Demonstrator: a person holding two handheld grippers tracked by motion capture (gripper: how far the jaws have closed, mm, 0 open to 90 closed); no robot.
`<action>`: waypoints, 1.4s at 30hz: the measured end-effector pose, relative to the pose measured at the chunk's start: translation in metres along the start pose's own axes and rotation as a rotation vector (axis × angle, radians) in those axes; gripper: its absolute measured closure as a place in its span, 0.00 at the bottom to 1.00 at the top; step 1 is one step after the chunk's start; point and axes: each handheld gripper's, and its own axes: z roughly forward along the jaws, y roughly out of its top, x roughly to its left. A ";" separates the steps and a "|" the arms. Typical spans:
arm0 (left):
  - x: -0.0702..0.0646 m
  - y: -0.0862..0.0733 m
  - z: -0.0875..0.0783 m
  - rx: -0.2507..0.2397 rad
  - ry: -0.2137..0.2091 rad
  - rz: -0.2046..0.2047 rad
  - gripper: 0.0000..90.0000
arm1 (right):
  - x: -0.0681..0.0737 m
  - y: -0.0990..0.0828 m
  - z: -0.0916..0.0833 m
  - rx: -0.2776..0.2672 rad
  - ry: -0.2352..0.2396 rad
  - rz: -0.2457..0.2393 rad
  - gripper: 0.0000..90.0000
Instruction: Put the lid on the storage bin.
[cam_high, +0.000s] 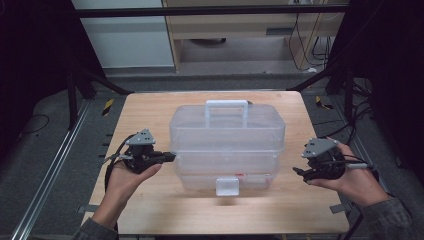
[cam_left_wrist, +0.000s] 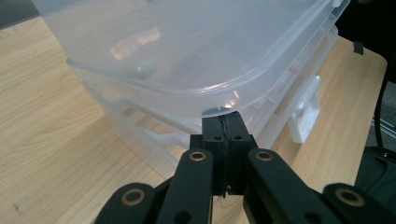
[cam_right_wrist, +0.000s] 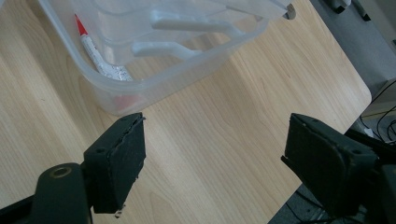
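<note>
- The clear storage box (cam_high: 227, 145) is sitting mid-table (cam_high: 150, 210).
- The left gripper (cam_high: 170, 158), jaws together, is touching the box's left side.
- The right gripper (cam_high: 298, 172), jaws apart, is hovering near the box's right side.

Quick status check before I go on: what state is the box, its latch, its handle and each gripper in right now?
clear plastic box: lid down, sitting flat on the table.
front latch: hanging down at the front, whether fastened I cannot tell.
handle: standing upright.
tube: lying inside the box's bottom section.
left gripper: shut, empty, at the box's side.
right gripper: open, empty.
</note>
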 end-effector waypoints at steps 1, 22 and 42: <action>0.000 -0.001 0.000 -0.002 0.003 0.001 1.00 | 0.000 -0.001 0.000 0.000 -0.005 0.001 0.23; -0.002 -0.009 0.003 0.014 0.007 0.011 1.00 | 0.000 -0.002 0.009 0.013 -0.005 0.004 0.22; 0.058 -0.016 -0.012 0.059 0.224 -0.022 1.00 | -0.021 -0.015 0.045 0.057 -0.107 0.138 0.26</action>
